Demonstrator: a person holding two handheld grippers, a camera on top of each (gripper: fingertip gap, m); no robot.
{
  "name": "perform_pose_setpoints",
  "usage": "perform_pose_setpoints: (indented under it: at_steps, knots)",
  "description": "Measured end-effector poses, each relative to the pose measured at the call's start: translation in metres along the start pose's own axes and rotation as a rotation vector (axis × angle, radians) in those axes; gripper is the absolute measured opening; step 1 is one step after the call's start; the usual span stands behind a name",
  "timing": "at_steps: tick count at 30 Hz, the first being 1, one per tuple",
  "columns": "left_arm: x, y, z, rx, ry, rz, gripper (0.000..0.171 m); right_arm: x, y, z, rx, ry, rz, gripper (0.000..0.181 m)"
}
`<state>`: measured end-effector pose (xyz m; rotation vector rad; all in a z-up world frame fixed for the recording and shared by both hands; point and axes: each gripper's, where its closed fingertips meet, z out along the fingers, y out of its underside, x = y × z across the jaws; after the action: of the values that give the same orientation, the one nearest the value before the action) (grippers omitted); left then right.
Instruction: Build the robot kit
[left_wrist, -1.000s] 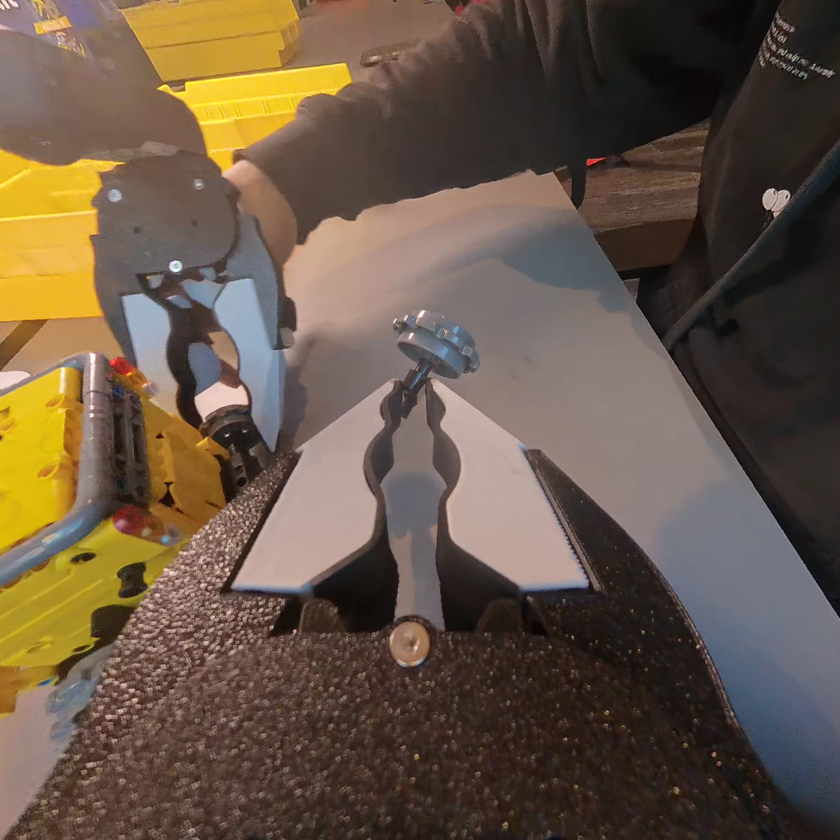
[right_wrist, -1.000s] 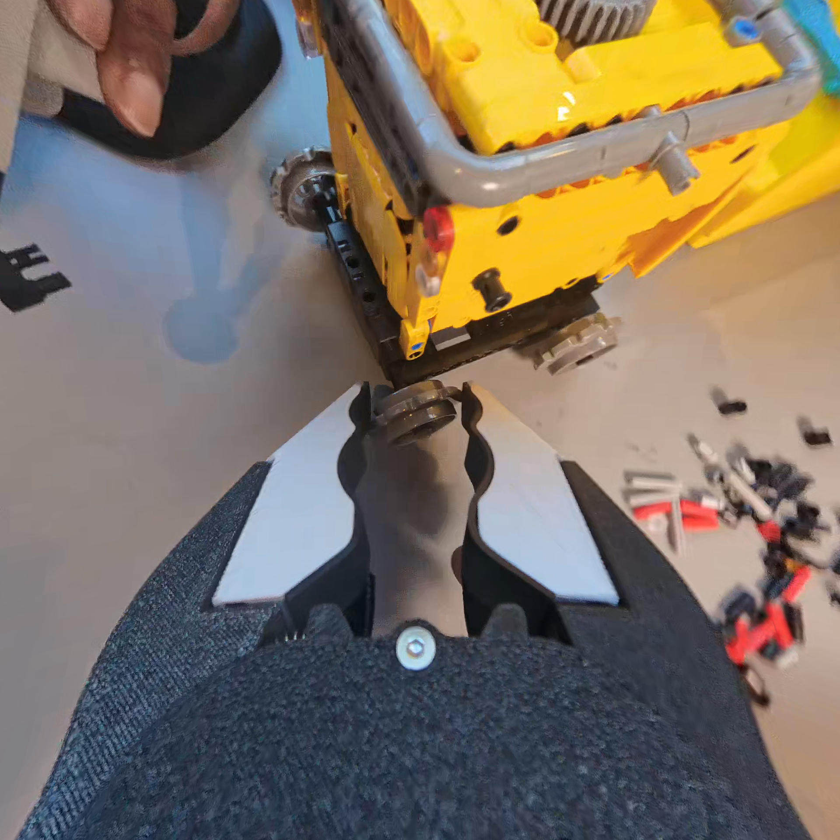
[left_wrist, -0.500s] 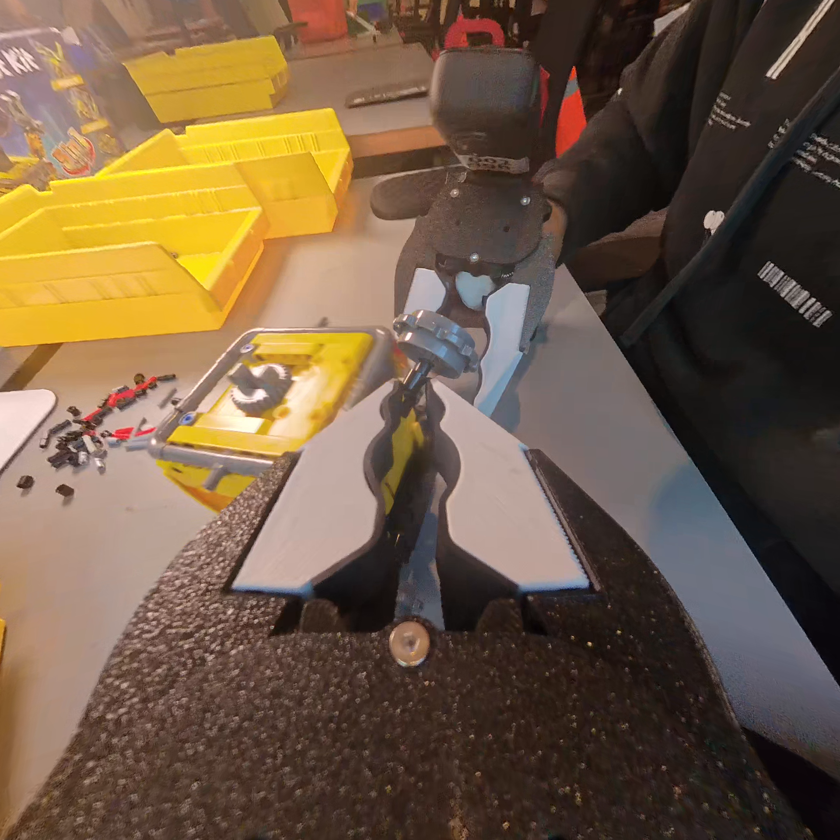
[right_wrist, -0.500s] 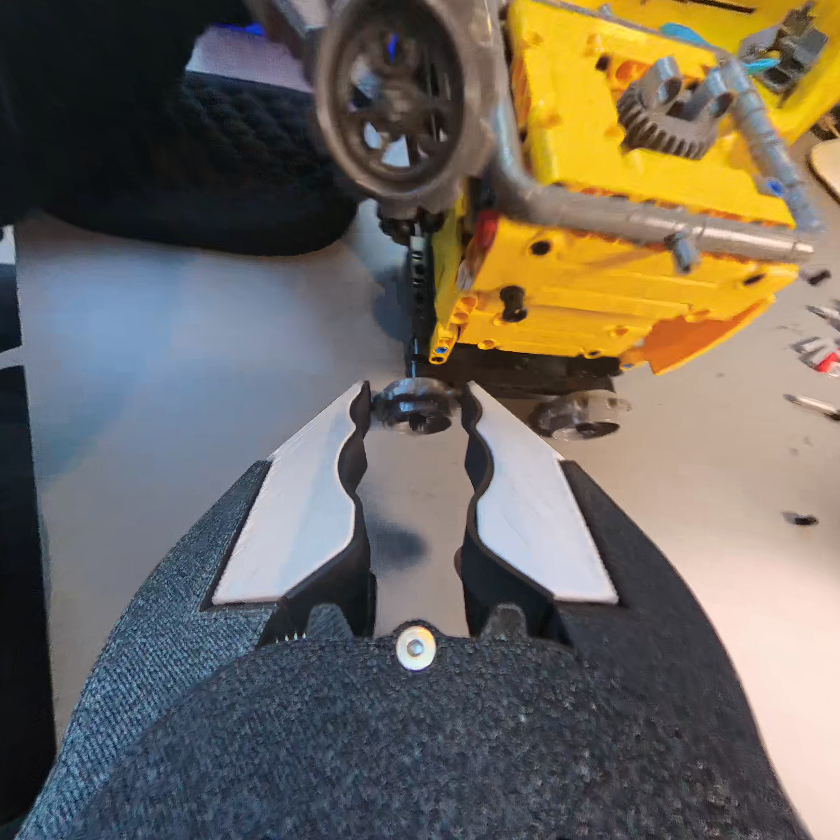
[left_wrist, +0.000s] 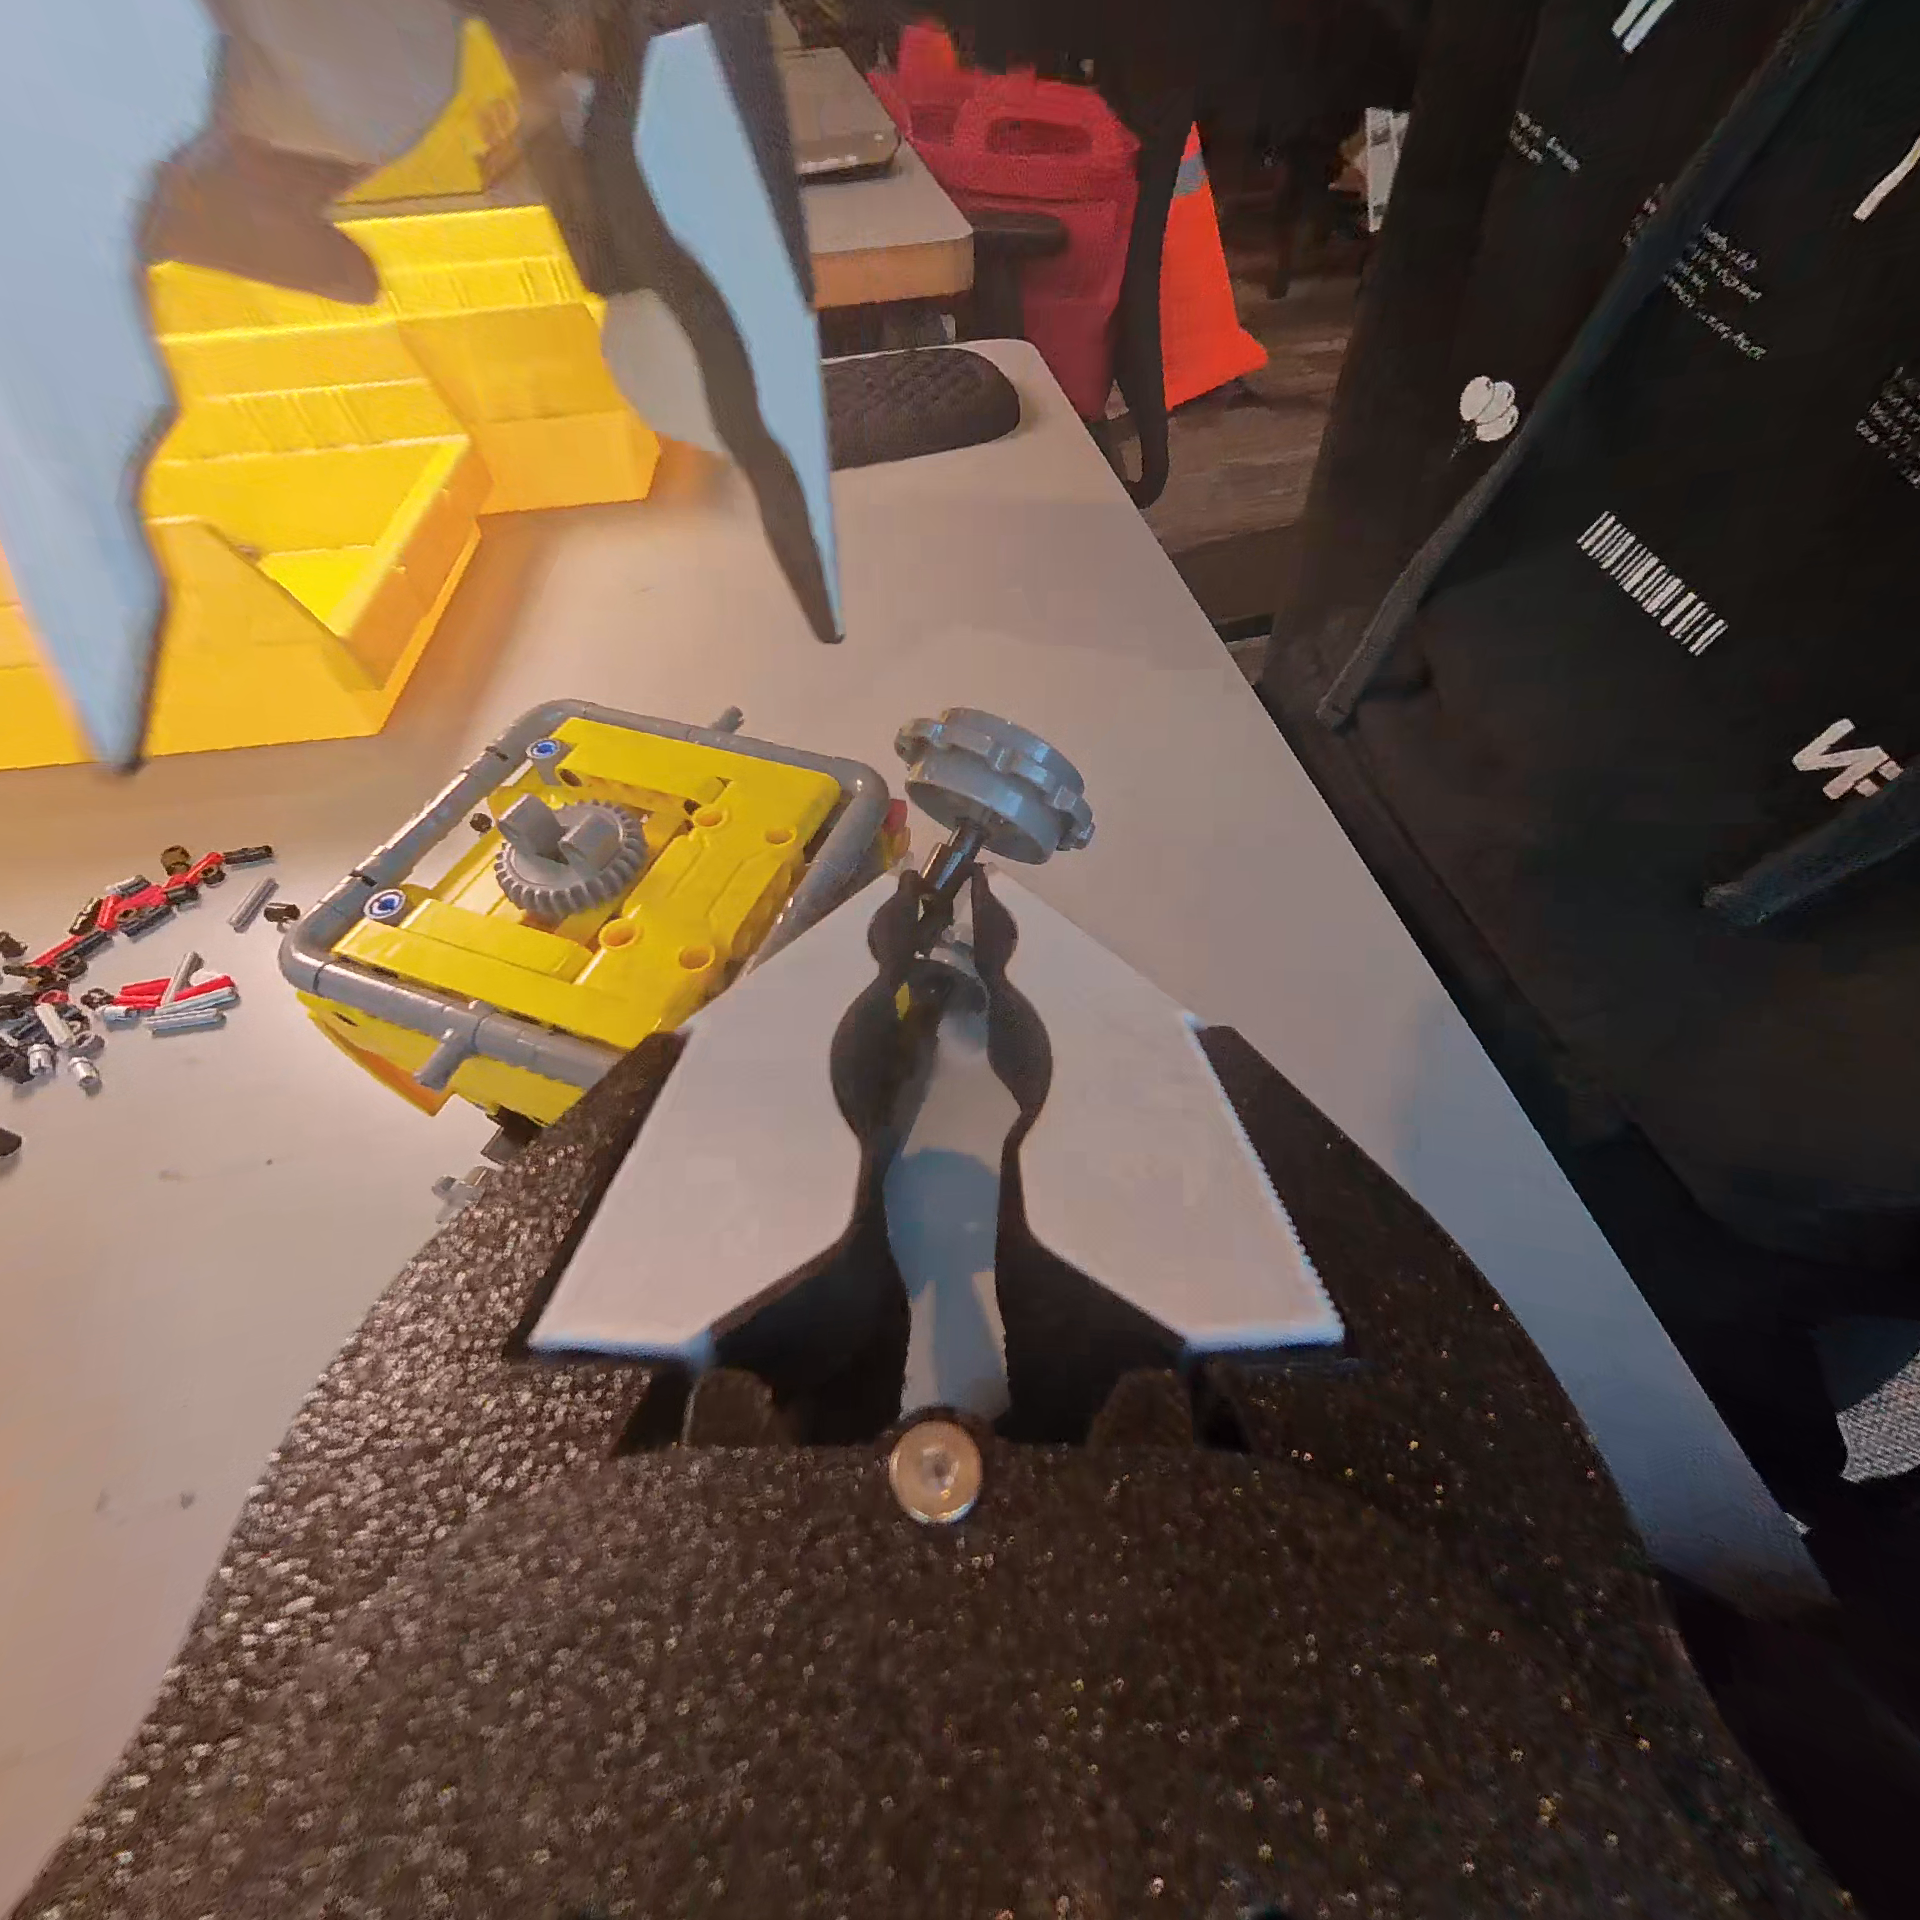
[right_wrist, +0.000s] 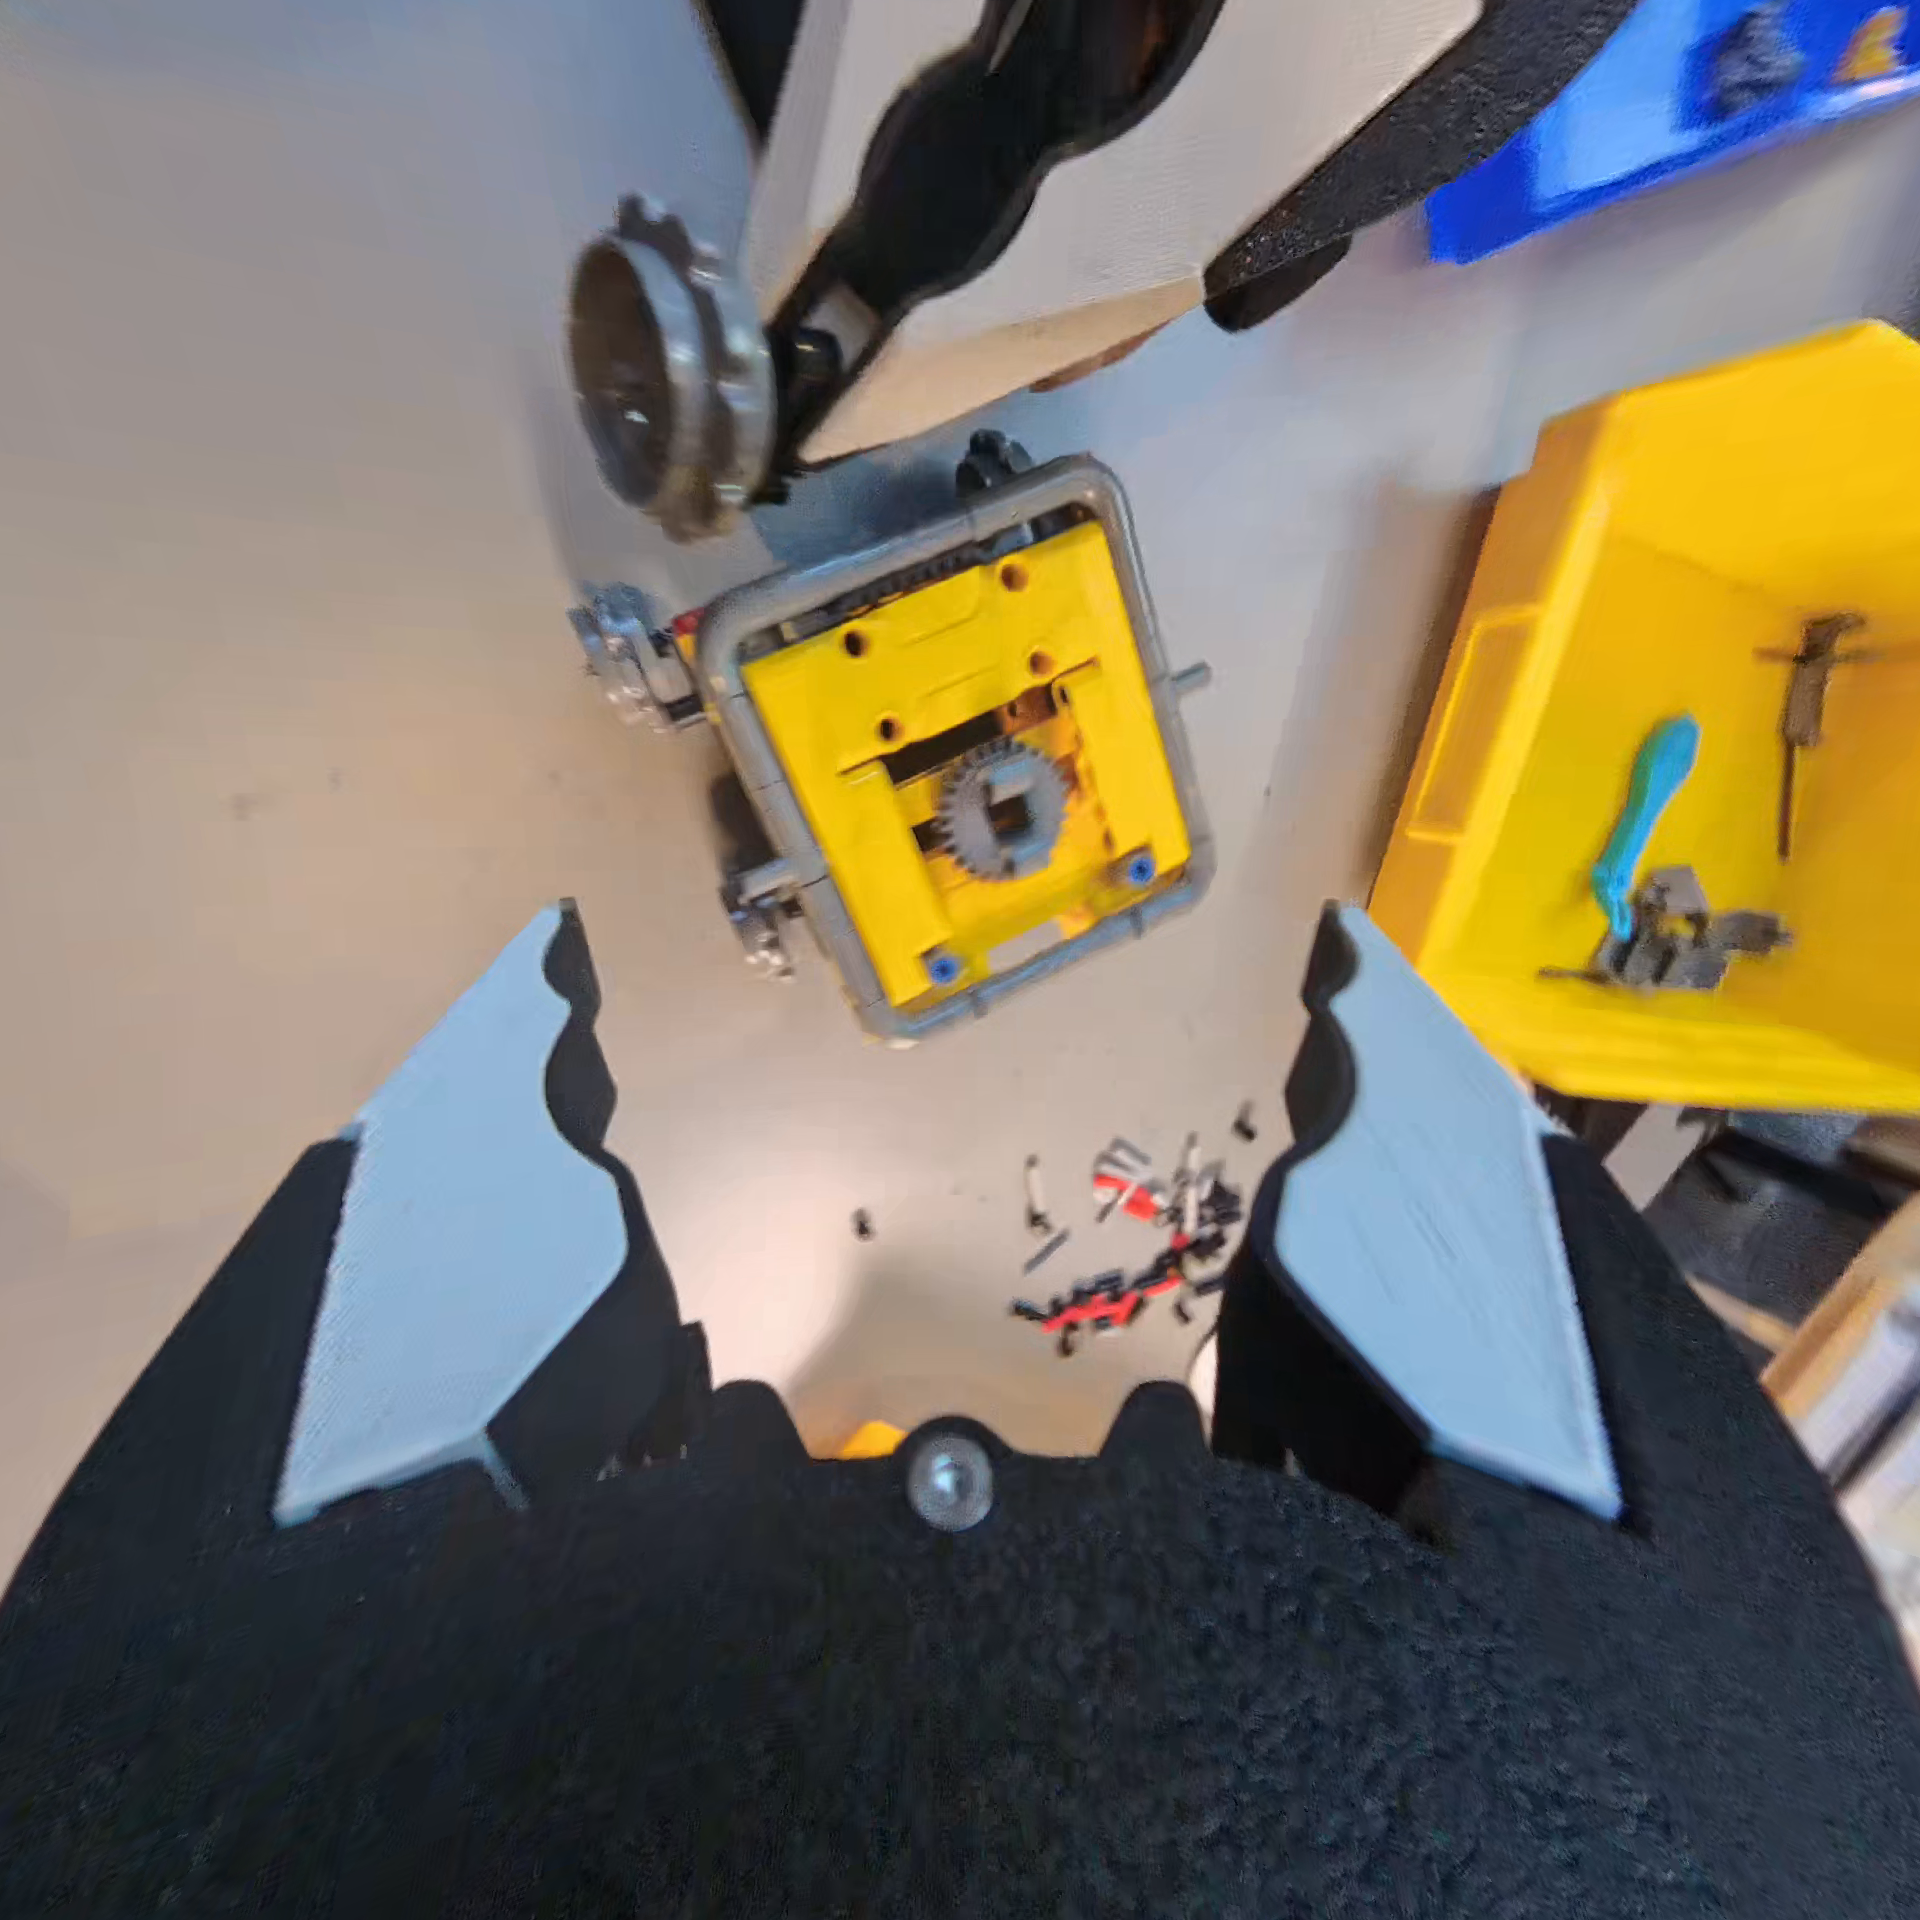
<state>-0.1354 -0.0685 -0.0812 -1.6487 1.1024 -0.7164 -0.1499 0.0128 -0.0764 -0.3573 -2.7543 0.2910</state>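
My left gripper (left_wrist: 940, 904) is shut on the short black axle of a grey toothed wheel hub (left_wrist: 992, 784) and holds it in the air beside a yellow brick-built model (left_wrist: 592, 904) with a grey tube frame and a grey gear on top. The model lies on the grey table (left_wrist: 1039, 582). My right gripper (right_wrist: 951, 912) is wide open and empty, high above the model (right_wrist: 966, 727), looking down on it. It shows blurred in the left wrist view (left_wrist: 478, 696). The left gripper (right_wrist: 800, 416) with the hub (right_wrist: 665, 364) shows at the top of the right wrist view.
Small red, black and grey pins (left_wrist: 114, 966) lie left of the model. Yellow bins (left_wrist: 364, 416) stand behind; one (right_wrist: 1507, 831) holds a teal tool and grey parts. A black pad (left_wrist: 914, 400) lies at the far edge. A person in black (left_wrist: 1610, 623) stands along the right edge. Across from one pair of fingers to the other is roughly 9 cm.
My right gripper has let go of the dark wheel on the model, opened wide and risen above it. The left gripper has drawn back, still holding the hub.
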Motion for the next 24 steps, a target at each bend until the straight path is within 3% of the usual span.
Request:
perform_pose_setpoints:
  at_steps: [3,7,10,15,17,19,24]
  knots:
    - [0.004,-0.005,-0.002,0.035,0.018,0.001,0.007,0.008,-0.006,0.033,-0.042,-0.147,-0.089,0.139]
    - [0.004,-0.007,-0.006,0.059,0.025,-0.006,0.007,-0.007,0.003,0.056,-0.089,-0.274,-0.075,0.122]
    - [0.004,-0.010,-0.008,0.078,0.025,-0.006,0.008,-0.010,0.016,0.048,-0.112,-0.270,0.121,0.121]
    - [0.000,-0.013,-0.007,0.092,0.007,-0.005,0.008,-0.022,0.061,0.009,-0.245,-0.236,0.711,0.121]
    - [-0.001,-0.011,-0.002,0.085,0.011,-0.009,0.008,-0.024,0.077,-0.001,-0.260,-0.213,0.851,0.121]
    - [-0.001,-0.009,0.003,0.071,0.019,-0.012,0.008,-0.028,0.090,-0.002,-0.285,-0.185,0.909,0.121]
    - [0.004,-0.005,0.018,0.044,0.043,-0.008,0.008,-0.028,0.081,0.022,-0.167,-0.119,0.929,0.121]
